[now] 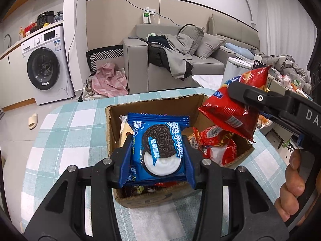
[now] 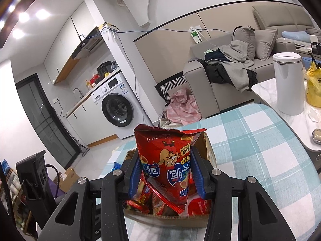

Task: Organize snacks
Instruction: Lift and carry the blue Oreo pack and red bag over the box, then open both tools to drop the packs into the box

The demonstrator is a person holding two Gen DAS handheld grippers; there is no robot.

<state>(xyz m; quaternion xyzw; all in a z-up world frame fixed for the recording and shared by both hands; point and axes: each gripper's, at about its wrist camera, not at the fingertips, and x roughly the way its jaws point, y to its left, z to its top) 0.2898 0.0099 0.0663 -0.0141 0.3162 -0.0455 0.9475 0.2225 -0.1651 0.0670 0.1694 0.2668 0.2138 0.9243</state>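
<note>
Left gripper (image 1: 158, 150): fingers (image 1: 126, 156) clamped on the sides of a blue Oreo pack (image 1: 158, 146), held face-up over the box (image 1: 114, 132). Right gripper (image 2: 167, 172): fingers (image 2: 135, 172) clamped on a red snack bag (image 2: 168, 160), upright, torn top edge up, just above the box (image 2: 206, 146).

In the left view:
- Box open-topped, cardboard, at centre on the desk (image 1: 66, 132), flaps up at 12 o'clock.
- Oreo pack covering the left half of the box; a pale packet edge (image 1: 124, 130) showing at 9 o'clock of it, inside the box.
- Red wrappers (image 1: 214, 146) piled in the right half of the box, at 3 o'clock of the Oreo pack.
- Red bag (image 1: 234, 108) hanging tilted at 2 o'clock, above the box's right corner, gripped by the right gripper (image 1: 238, 94) coming in from the right edge.
- A hand (image 1: 291, 182) around that gripper's handle at 4 o'clock.
- Desk covered in a teal-and-white check cloth.

In the right view:
- More red wrappers (image 2: 140, 202) under the bag, at 6 o'clock, inside the box.
- A blue pack edge (image 2: 117, 165) peeking at 9 o'clock of the bag, mostly hidden.

Beyond the desk: washer (image 1: 46, 68) at 10 o'clock, grey sofa (image 1: 136, 60) with clothes at 12, pink cloth (image 1: 110, 80) on the floor between them, white bin (image 2: 287, 82) at 2 o'clock in the right view.
</note>
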